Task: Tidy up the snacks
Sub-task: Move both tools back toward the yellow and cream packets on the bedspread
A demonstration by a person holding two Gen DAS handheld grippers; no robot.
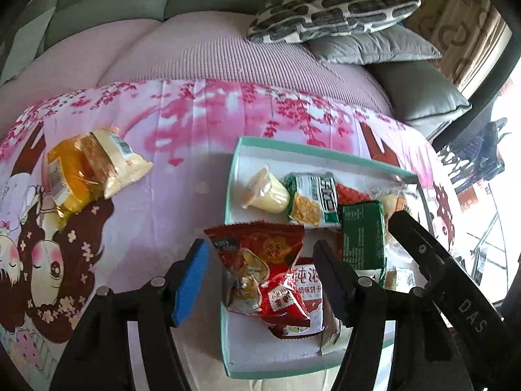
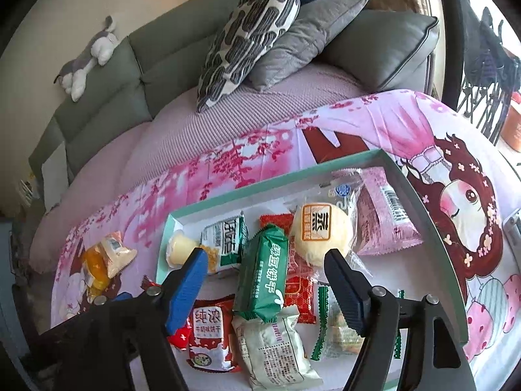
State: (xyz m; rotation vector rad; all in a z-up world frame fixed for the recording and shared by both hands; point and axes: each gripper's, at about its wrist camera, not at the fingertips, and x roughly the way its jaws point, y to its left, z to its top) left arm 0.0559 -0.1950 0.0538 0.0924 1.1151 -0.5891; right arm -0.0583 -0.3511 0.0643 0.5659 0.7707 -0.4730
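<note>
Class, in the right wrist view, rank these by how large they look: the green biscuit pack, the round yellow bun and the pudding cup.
1. green biscuit pack, largest, though it lies nearer the camera.
2. round yellow bun.
3. pudding cup, smallest, partly hidden by a gripper finger.

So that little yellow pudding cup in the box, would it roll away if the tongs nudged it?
Probably, in a curve: the pudding cup lies on its side and tapers. The box wall and the cracker packet beside it should stop it. Its smooth plastic looks slippery to pinch.
</note>
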